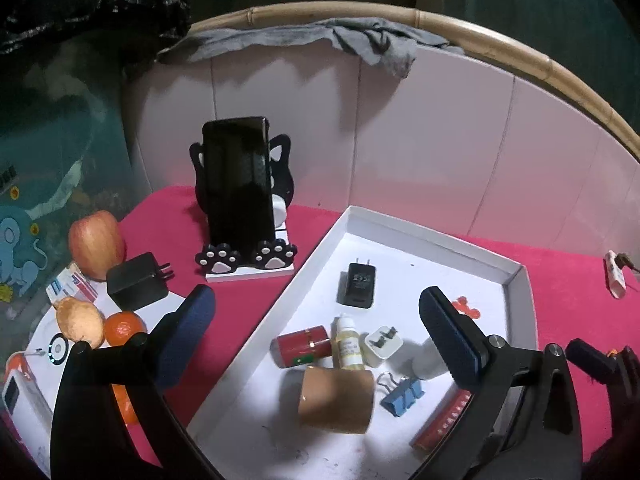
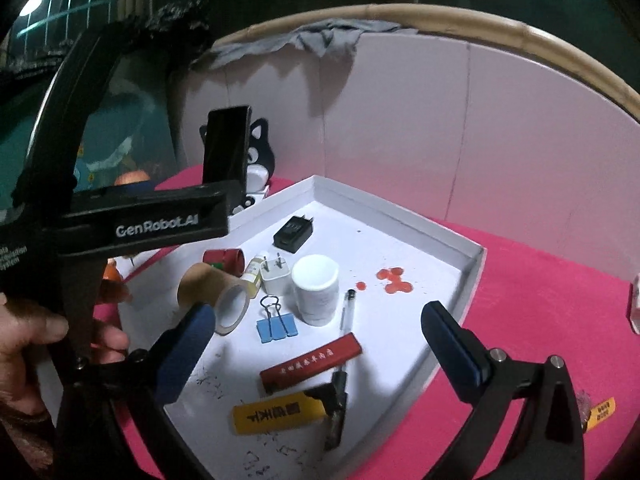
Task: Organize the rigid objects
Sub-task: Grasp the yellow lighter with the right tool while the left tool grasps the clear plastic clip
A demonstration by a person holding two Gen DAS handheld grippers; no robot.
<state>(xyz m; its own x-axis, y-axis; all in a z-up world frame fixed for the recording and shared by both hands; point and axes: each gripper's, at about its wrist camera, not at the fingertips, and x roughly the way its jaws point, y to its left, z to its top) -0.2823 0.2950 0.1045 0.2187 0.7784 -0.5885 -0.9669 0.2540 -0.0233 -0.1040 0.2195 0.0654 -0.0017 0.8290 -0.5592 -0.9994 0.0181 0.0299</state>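
A white tray (image 1: pixel 516 270) on the pink cloth holds a black charger (image 1: pixel 357 284), a red cylinder (image 1: pixel 302 346), a small yellow bottle (image 1: pixel 349 345), a white plug (image 1: pixel 383 346), a brown tape roll (image 1: pixel 336 400), a blue binder clip (image 1: pixel 402 394) and a red box (image 1: pixel 440 420). My left gripper (image 1: pixel 316 320) is open and empty above the tray's left side. In the right wrist view the tray (image 2: pixel 476 256) also holds a white jar (image 2: pixel 316 290), a pen (image 2: pixel 348 312), a yellow box (image 2: pixel 280 412) and a black clip (image 2: pixel 334 404). My right gripper (image 2: pixel 316 340) is open and empty above them.
A phone on a cat-shaped stand (image 1: pixel 240 196) stands behind the tray. Left of it lie another black charger (image 1: pixel 138 282), an apple (image 1: pixel 96 244), a lemon (image 1: pixel 80 320) and an orange (image 1: pixel 124 326). A white tube (image 1: pixel 614 278) lies far right. A white panel (image 1: pixel 440 140) backs the table.
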